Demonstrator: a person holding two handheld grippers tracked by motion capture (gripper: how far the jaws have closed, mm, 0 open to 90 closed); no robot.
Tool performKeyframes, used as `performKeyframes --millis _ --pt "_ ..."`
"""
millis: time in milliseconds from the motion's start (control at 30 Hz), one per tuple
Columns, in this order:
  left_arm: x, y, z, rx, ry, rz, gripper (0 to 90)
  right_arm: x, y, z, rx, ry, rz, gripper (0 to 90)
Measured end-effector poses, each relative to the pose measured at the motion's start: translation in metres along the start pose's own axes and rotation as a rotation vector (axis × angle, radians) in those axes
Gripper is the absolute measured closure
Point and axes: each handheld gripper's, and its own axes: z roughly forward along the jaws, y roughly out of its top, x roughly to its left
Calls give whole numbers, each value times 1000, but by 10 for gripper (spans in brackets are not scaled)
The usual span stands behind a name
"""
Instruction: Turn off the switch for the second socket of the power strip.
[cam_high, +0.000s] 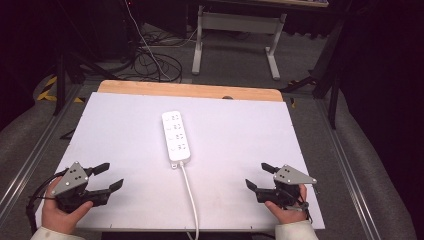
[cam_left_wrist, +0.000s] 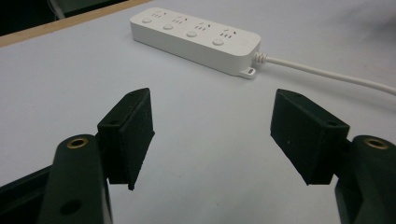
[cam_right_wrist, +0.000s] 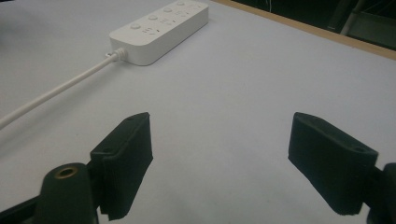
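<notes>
Both released, left gripper (cam_high: 111, 176) and right gripper (cam_high: 258, 176) flank the power strip (cam_high: 176, 136), well apart.

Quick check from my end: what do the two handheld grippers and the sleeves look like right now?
Both the left gripper and the right gripper are black, each topped by a grey three-cornered plate with small holes. Their fingers are blocky black pads, with brass-ringed screw holes behind them. A dark cable trails from each. Light-coloured cuffs show at both wrists.
</notes>
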Motion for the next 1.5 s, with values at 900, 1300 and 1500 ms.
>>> performKeyframes --millis 900,1300,1500 --pt "1 55 10 48 -63 19 388 2 -4 4 26 18 18 231" --pt "6 78 30 68 -85 26 388 2 -5 3 32 20 16 234" --pt "10 87 41 69 -104 9 389 3 -6 4 35 19 15 231"
